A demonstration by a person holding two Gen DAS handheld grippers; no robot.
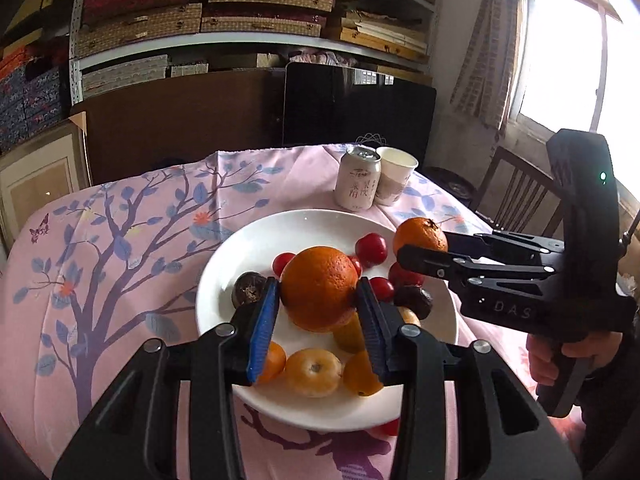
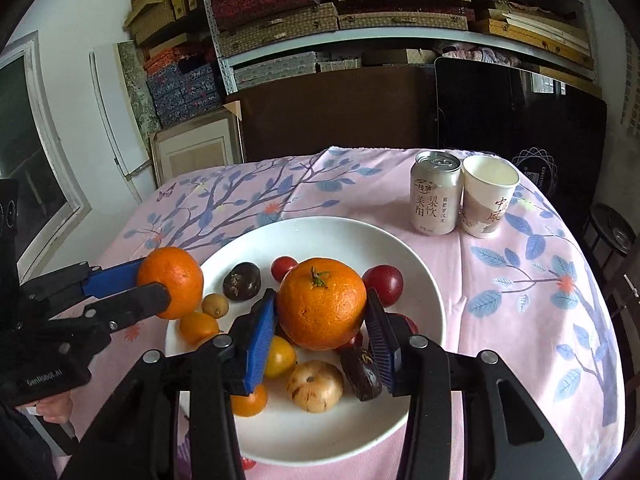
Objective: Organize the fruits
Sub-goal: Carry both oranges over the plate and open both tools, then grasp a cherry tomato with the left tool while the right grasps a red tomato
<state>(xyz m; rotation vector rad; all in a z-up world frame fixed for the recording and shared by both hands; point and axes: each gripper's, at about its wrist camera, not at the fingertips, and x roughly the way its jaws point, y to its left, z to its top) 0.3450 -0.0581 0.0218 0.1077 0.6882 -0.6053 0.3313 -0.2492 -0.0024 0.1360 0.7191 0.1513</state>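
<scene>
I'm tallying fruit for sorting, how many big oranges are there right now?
2. One orange is clamped in the left gripper, the second orange in the right gripper, both above the white plate. None looks hidden.

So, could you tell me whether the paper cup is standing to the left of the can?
No, the paper cup stands right of the can, touching it.
</scene>
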